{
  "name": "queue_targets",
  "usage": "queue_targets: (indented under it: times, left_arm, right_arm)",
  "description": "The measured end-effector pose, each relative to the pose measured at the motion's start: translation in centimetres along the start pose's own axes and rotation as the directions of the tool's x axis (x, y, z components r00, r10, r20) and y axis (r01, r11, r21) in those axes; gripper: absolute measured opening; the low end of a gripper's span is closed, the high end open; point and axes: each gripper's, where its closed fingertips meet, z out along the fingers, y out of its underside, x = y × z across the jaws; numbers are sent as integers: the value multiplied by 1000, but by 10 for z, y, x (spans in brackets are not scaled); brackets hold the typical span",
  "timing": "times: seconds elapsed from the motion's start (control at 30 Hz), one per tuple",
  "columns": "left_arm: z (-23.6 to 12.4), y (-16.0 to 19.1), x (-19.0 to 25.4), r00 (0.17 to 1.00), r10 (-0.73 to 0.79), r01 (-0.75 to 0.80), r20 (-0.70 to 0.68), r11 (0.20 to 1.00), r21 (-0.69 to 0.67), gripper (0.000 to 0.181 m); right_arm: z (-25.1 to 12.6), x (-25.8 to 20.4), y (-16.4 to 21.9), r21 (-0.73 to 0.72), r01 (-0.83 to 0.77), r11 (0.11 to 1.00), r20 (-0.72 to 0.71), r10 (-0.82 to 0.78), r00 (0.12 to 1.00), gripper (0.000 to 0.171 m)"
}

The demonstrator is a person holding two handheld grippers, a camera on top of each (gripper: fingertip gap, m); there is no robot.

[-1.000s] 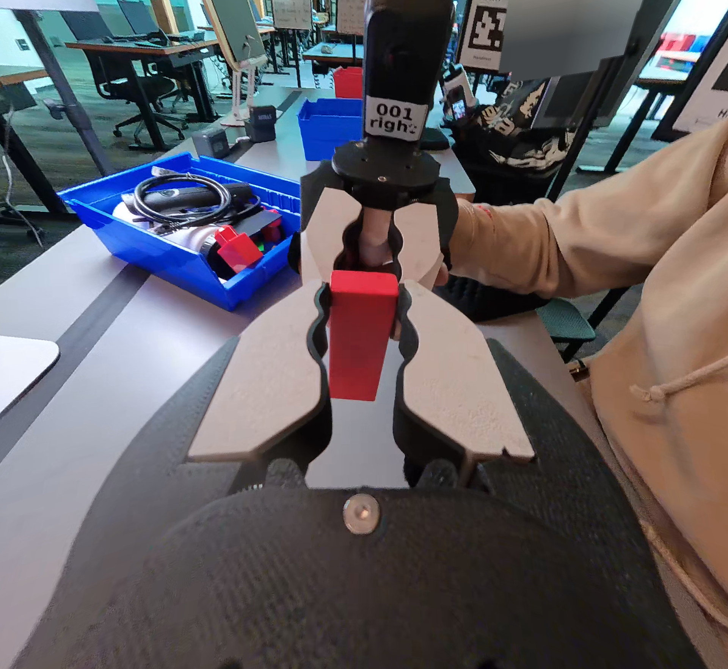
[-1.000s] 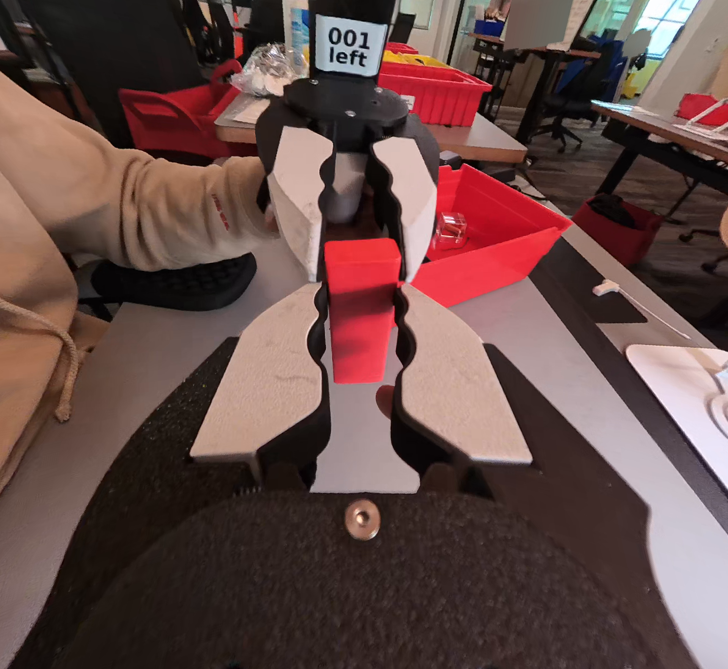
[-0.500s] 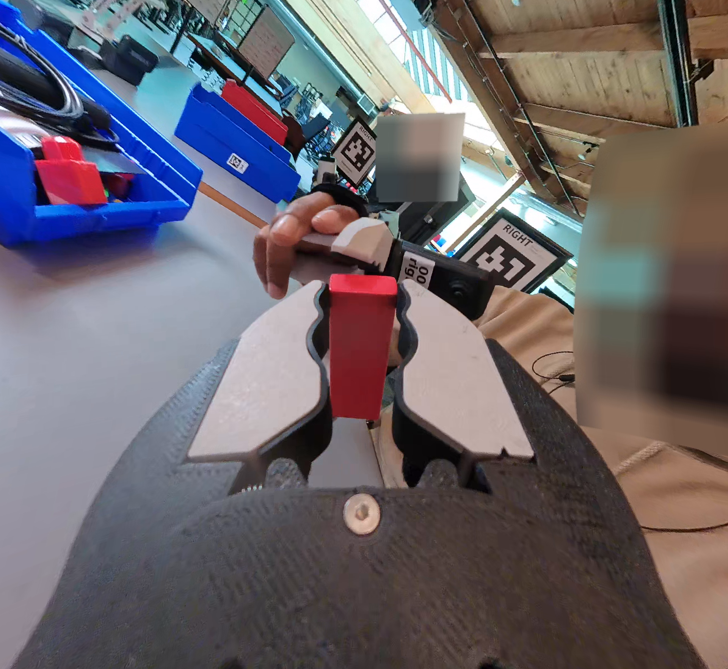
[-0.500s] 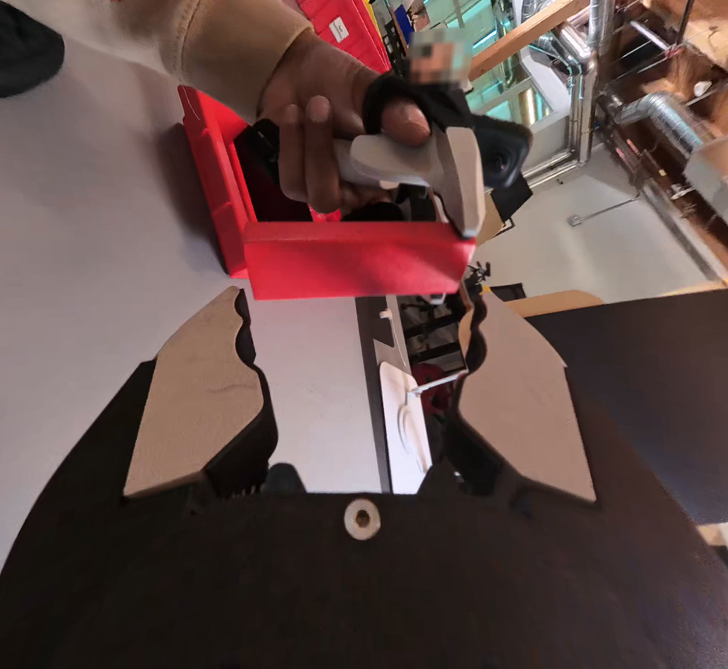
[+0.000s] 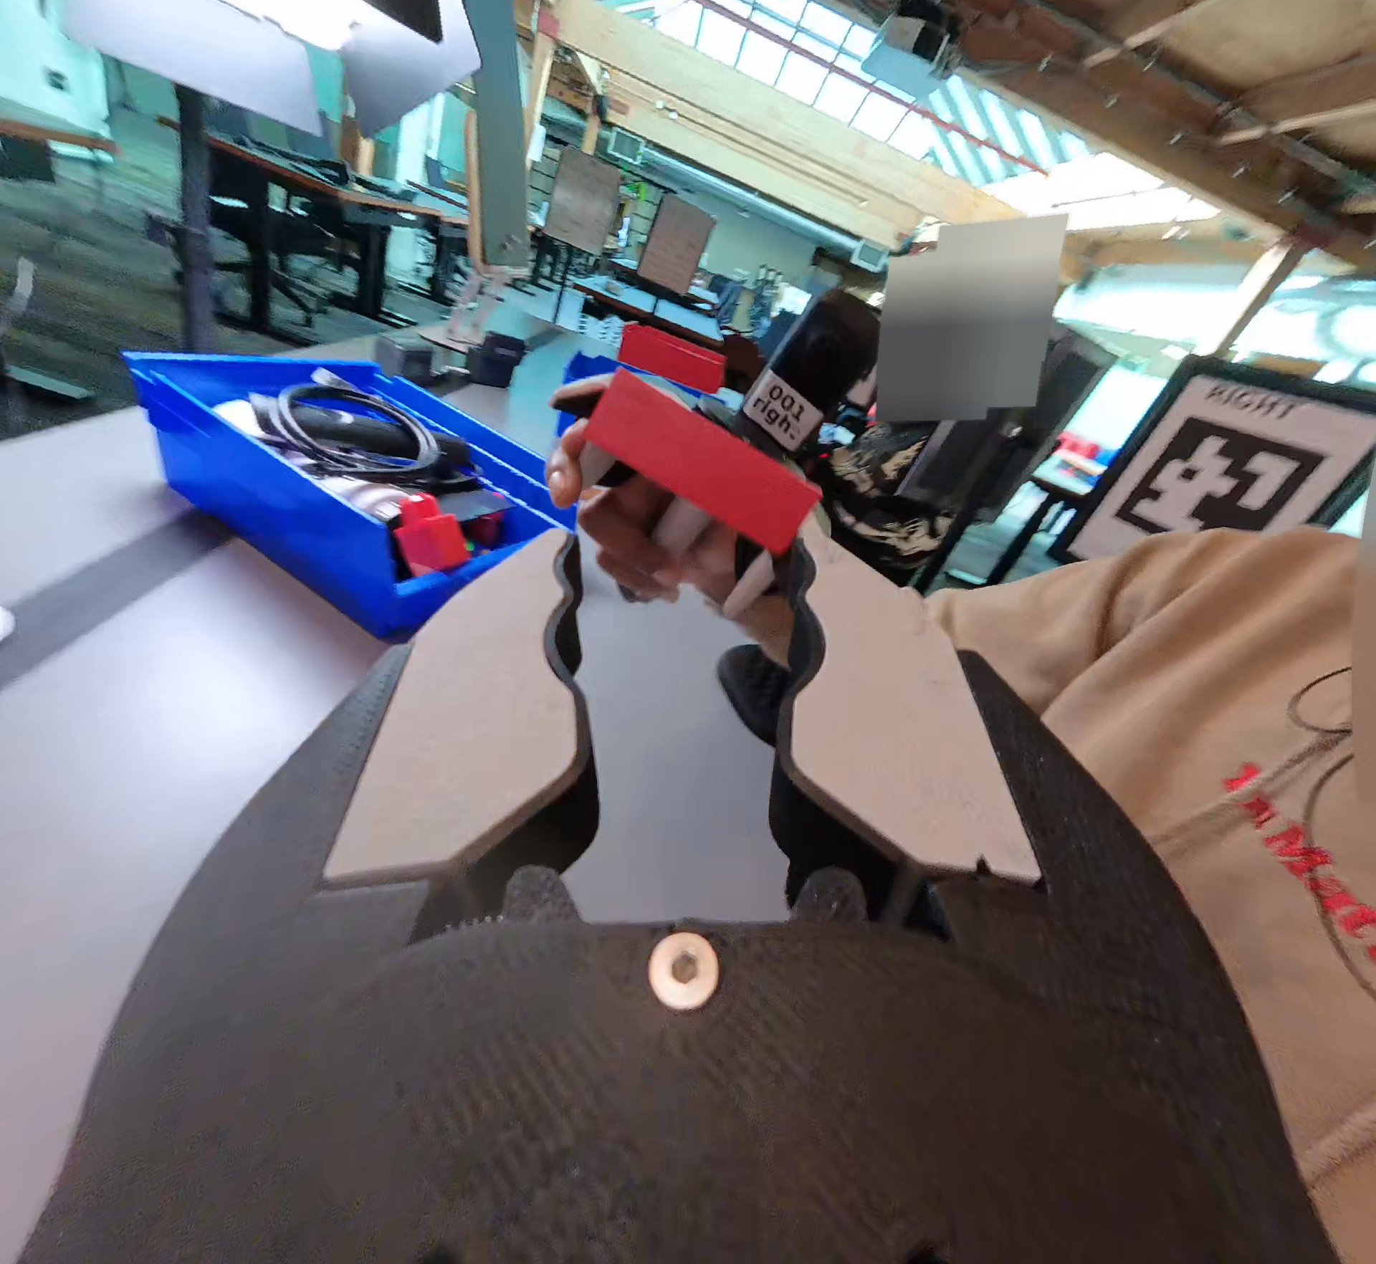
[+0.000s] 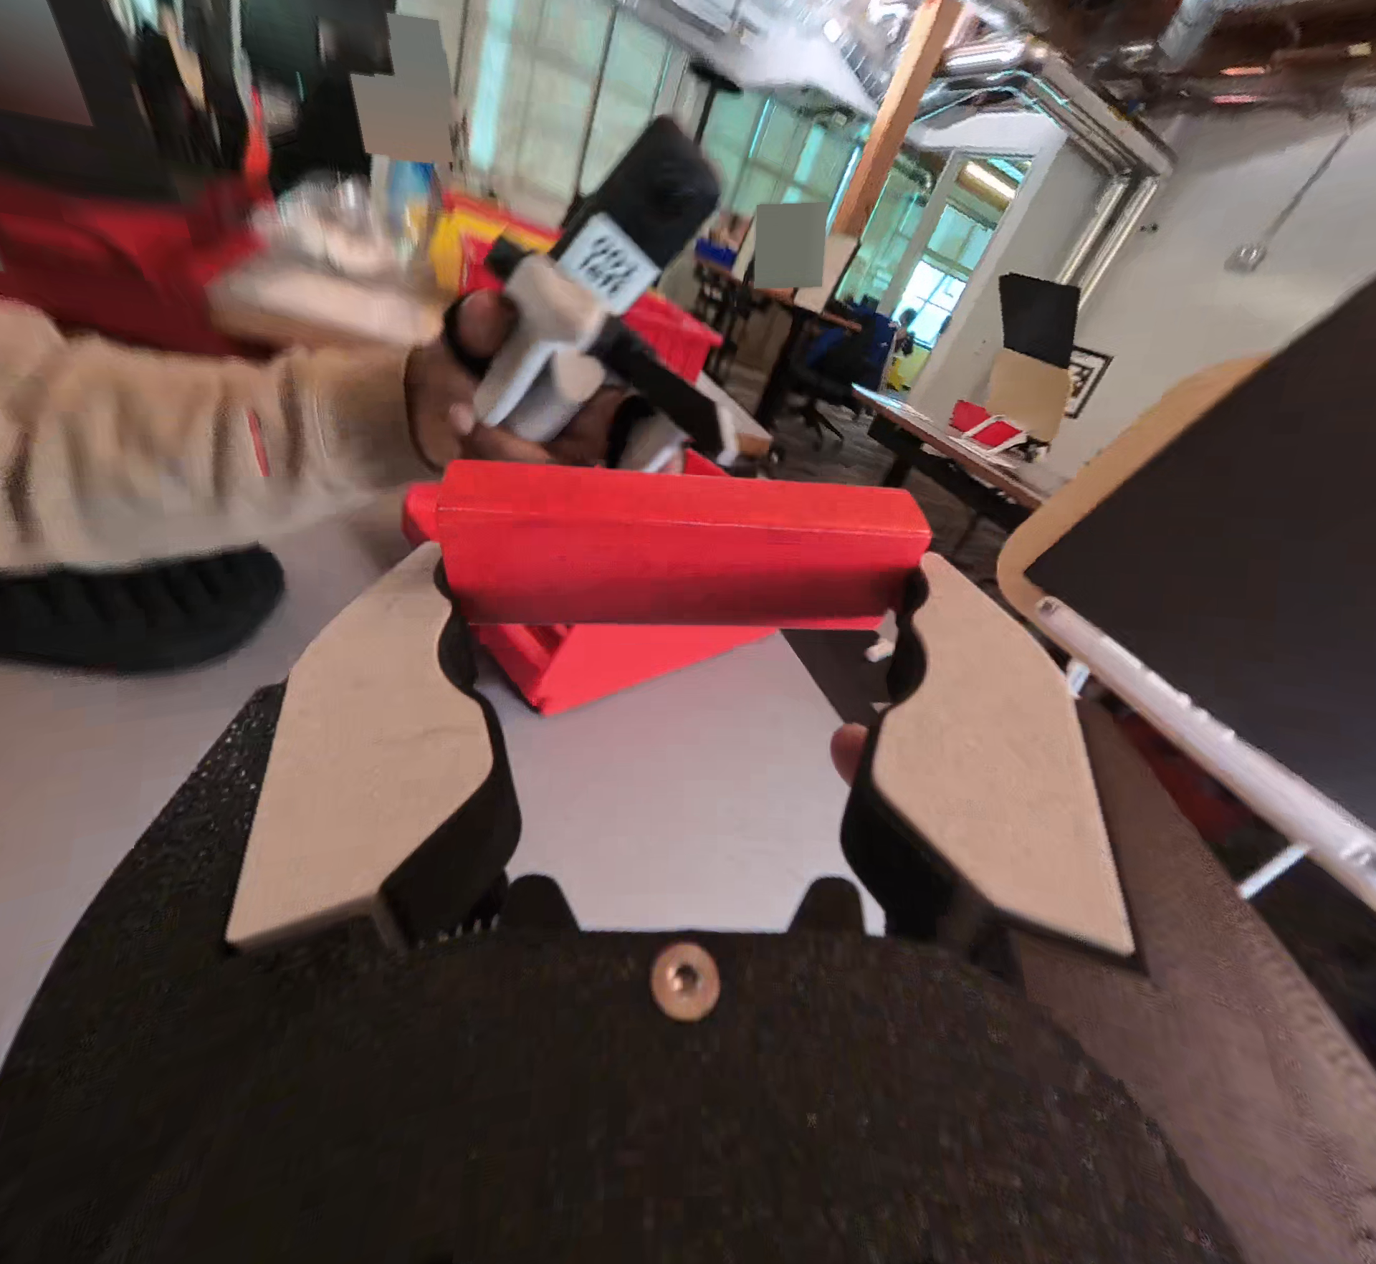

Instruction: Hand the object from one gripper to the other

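Evidently gripped lengthwise: red block (image 6: 674, 543) spanned crosswise between the tips of the right gripper (image 6: 681, 584), one end against each fingertip, jaws spread wide to take its full length; held in the air above the grey table (image 6: 670, 804), with a red bin (image 6: 633, 662) behind and below. Seen again from the left view: block (image 5: 696, 472) tilted, carried by the right gripper (image 5: 696, 543) with a hand (image 5: 640, 543) wrapped round its handle; well forward of the left gripper (image 5: 685, 562), not touching it. Left jaws parted by a moderate gap, nothing between them, only table showing through. Blue bin (image 5: 298, 499) of cables and oddments off to the left, beside the action. Judged rigid, light, probably wood or plastic; smooth painted faces, so somewhat slippery under a thin tip hold. End-to-end pinch judged precarious: little contact, liable to pivot or pop out if squeezed unevenly. Better taken across the narrow width near the middle, flat faces against the pads; no fragility suspected, firm closing tolerated.
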Motion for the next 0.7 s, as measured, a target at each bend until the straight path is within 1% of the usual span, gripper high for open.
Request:
queue_targets:
  times: [0.03, 0.1, 0.17, 0.2, 0.23, 0.3, 0.37, 0.43, 0.5, 0.53, 0.6, 0.67, 0.7]
  left_arm:
    - [-2, -2, 0, 999, 41, -41, 24, 999, -5, 54]
    - [-3, -2, 0, 989, 132, -130, 69, 991, -27, 53]
    - [0, 4, 0, 960, 264, -257, 96, 963, -78, 57]
    - [2, 10, 1, 929, 356, -344, 104, 931, -119, 58]
    - [4, 16, 0, 881, 458, -437, 116, 884, -167, 60]
    - [8, 28, -3, 748, 650, -600, 137, 750, -278, 61]
    - [11, 38, -8, 623, 771, -687, 129, 619, -381, 62]
    - [15, 45, -11, 541, 833, -726, 116, 533, -435, 62]
    - [18, 48, -12, 488, 866, -746, 111, 480, -462, 61]
    - [20, 50, -12, 473, 875, -754, 100, 461, -468, 59]
    - [24, 56, -8, 450, 890, -770, 68, 425, -476, 53]
    - [28, 64, -5, 434, 900, -783, 28, 393, -482, 35]
    - [29, 64, -4, 431, 902, -786, 31, 392, -478, 35]
  right_arm:
    - [-8, 11, -3, 33, -69, 997, -7, 69, 998, 110]
    - [-18, 24, -4, 63, -134, 989, -14, 135, 991, 110]
    - [-15, 20, -1, 44, -206, 978, 31, 205, 978, 110]
    - [-10, 15, 2, 14, -255, 967, 58, 254, 965, 110]
    - [-3, 8, 9, -45, -313, 949, 84, 316, 945, 110]
    - [8, -11, 16, -150, -433, 889, 151, 453, 878, 110]
    - [14, -33, 11, -207, -537, 818, 247, 575, 780, 110]
    - [18, -47, 4, -235, -608, 758, 313, 652, 691, 110]
    - [19, -61, 1, -298, -653, 697, 359, 715, 600, 110]
    - [19, -67, 0, -324, -661, 676, 375, 734, 566, 110]
    - [21, -74, 1, -353, -673, 650, 381, 757, 531, 110]
    - [22, -74, -1, -356, -704, 615, 387, 782, 488, 110]
    - [21, -72, -3, -352, -722, 596, 394, 794, 463, 110]
